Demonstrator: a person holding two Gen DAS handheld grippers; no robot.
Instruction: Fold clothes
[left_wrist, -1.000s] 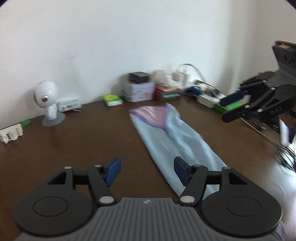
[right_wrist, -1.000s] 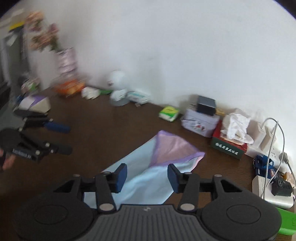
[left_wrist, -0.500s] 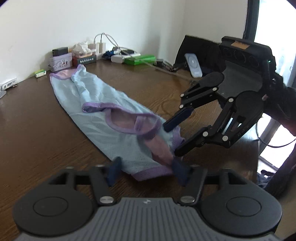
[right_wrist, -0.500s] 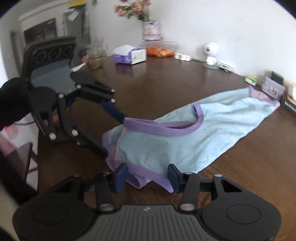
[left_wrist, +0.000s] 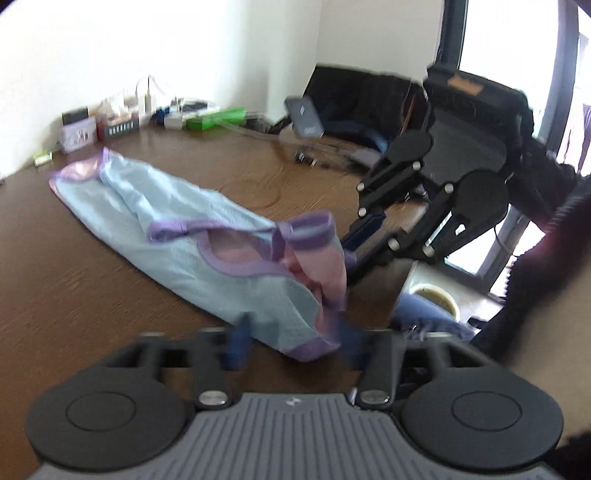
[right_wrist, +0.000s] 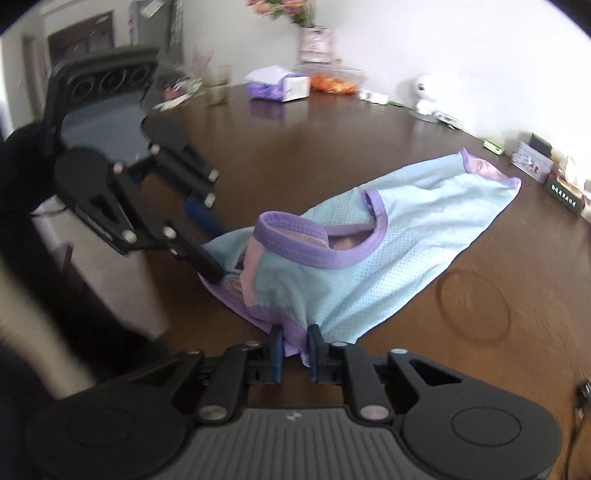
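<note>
Light blue mesh top (right_wrist: 388, 251) with purple trim, laid lengthwise on the brown table (right_wrist: 332, 147), near end bunched at the table's near edge, far hem pointing toward the boxes (right_wrist: 532, 162) by the wall. Shoulder end rumpled there, purple collar band (right_wrist: 291, 225) standing up from the wood in a loop.

Right gripper (right_wrist: 295, 347) at the near edge of the top, jaws narrow and closing, a fold of purple hem between the pads; contact looks made or nearly made, cloth pinched. Left gripper (left_wrist: 291, 332) at the opposite corner of that same near end, jaws wide and opening, blurred, the purple-edged corner lying between the fingers but not pressed.

Probably the start of a fold: near end to be carried toward the far hem.

Risks, judged from this:
- Only one corner gripped. A lift now would swing the near end askew and drag the far hem across the table.
- Right pinch taken on a bunched, multi-layer wad; could lift both front and back, or slip off thin mesh.
- Left fingers straddling trim at the table's edge; a late or shallow close could miss and let the corner slide off the edge.
- Collar loop folding under, leaving a lump.
</note>
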